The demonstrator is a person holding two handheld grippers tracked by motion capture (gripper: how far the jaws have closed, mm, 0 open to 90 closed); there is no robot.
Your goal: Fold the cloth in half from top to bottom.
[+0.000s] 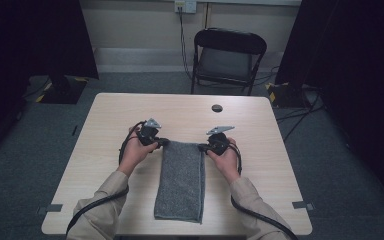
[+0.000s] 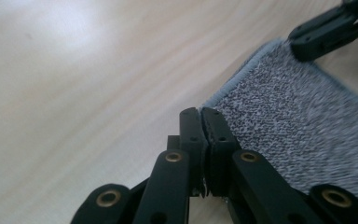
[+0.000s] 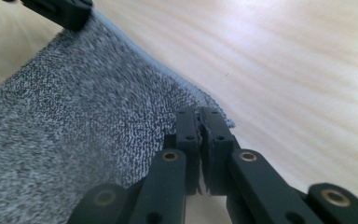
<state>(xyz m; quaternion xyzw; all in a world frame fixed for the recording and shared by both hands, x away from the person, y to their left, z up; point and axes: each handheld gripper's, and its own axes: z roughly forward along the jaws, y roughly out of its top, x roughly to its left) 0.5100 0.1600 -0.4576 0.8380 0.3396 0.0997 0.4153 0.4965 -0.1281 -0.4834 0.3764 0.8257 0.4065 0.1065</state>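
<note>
Towel (image 1: pixel 180 182): grey, speckled knit w/ a stitched hem, folded into a long narrow strip, lying flat on the tabletop (image 1: pixel 105 130) betw. the person's two forearms, near end close to the tabletop's front edge, far end up by the two grippers.

Left gripper (image 1: pixel 162 142) sits at the towel's far left corner. In the left gripper view its jaws are closed tight, pads together, right at the hem corner; can't tell if any cloth is pinched betw. them. Right gripper (image 1: pixel 201 147) is at the far right corner; right gripper view shows its jaws closed on the towel's corner edge, cloth bunched up around the pads. Each gripper view also catches the other gripper's black tip at the opposite corner of the towel.

Tabletop is pale wood-look laminate, smooth, rounded corners, w/ a small dark round grommet (image 1: pixel 217 108) near its far edge, well apart from the towel. Black folding chair (image 1: pixel 227 57) stands beyond the far side. Floor (image 1: pixel 330 150) is grey carpet, cables across it at right. Black cables trail from both grippers back along the sleeves. Nothing lies betw. grippers and towel.
</note>
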